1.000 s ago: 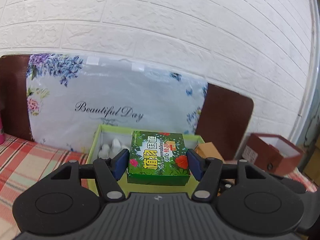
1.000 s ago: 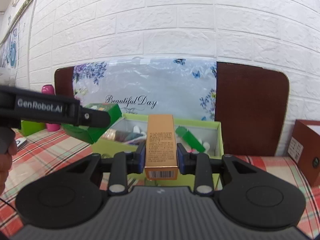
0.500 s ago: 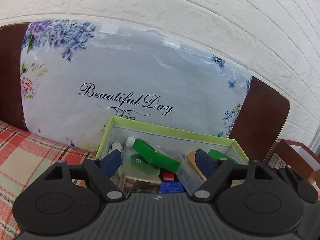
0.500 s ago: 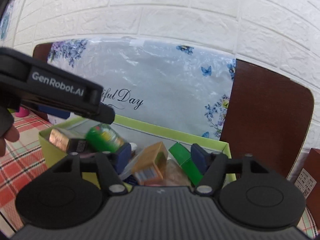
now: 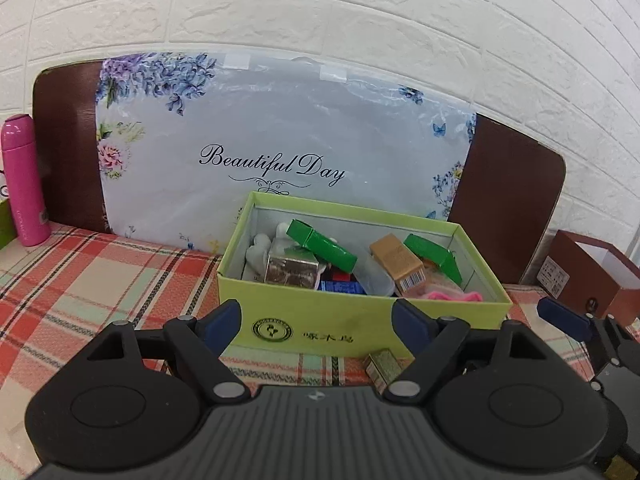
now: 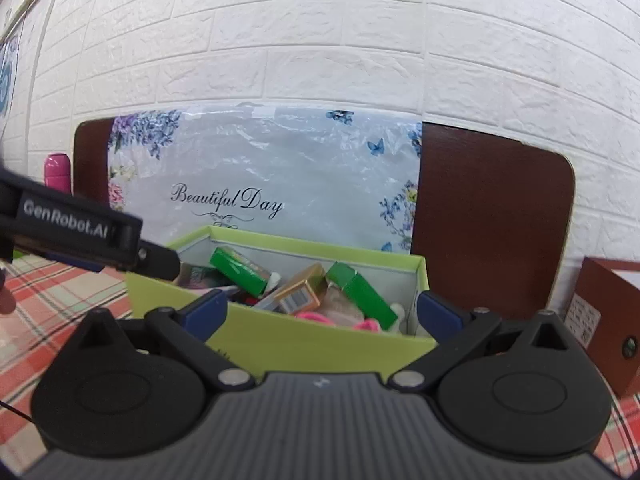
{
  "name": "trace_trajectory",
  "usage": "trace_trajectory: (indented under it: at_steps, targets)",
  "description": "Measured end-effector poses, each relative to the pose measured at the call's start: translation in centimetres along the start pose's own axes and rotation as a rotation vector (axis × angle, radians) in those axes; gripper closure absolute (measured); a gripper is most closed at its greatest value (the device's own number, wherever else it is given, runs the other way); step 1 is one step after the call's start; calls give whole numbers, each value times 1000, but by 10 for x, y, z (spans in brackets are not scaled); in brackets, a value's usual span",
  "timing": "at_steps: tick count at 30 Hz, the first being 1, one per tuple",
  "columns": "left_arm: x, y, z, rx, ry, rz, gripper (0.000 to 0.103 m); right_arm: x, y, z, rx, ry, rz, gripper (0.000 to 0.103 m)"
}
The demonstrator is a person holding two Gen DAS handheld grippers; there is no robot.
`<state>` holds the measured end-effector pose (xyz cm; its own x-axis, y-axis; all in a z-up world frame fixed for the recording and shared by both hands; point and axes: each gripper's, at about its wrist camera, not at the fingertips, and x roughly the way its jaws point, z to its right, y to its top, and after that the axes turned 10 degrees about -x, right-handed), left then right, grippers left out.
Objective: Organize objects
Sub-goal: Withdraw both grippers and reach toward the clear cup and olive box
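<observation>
A lime green cardboard box [image 5: 440,322] stands on the plaid tablecloth, also in the right wrist view [image 6: 320,344]. Inside lie a green carton [image 5: 324,246], a gold carton [image 5: 400,264], another green carton [image 5: 434,256], a silver carton [image 5: 292,270] and small items. The gold carton [image 6: 302,290] lies tilted between two green cartons [image 6: 238,270]. My left gripper [image 5: 318,320] is open and empty, in front of the box. My right gripper [image 6: 320,312] is open and empty at the box's near wall. The left gripper's arm [image 6: 80,232] shows at the right view's left.
A small gold carton [image 5: 382,364] lies on the cloth before the green box. A brown open box [image 5: 592,276] stands at the right. A pink bottle [image 5: 22,180] stands at the far left. A floral "Beautiful Day" board [image 5: 280,140] leans on the brick wall behind.
A second ago the left gripper held a green carton and the right a gold carton. Both opened over the box, the cartons now lie inside, and both grippers have drawn back.
</observation>
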<state>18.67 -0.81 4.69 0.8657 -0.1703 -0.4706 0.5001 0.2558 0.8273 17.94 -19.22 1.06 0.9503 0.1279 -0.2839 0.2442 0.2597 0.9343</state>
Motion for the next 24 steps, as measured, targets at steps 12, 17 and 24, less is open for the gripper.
trace_trajectory:
  at_steps: [12, 17, 24]
  targets:
    - [-55, -62, -2, 4, 68, -51, 17, -76, -54, -15, 145, 48, -113, 0]
    - [-61, -77, -9, -27, 88, -79, 17, -85, -72, -21, 174, 39, -150, 0]
    - [-60, -88, -21, -67, 124, -110, 17, -84, -82, -20, 199, 44, -174, 0]
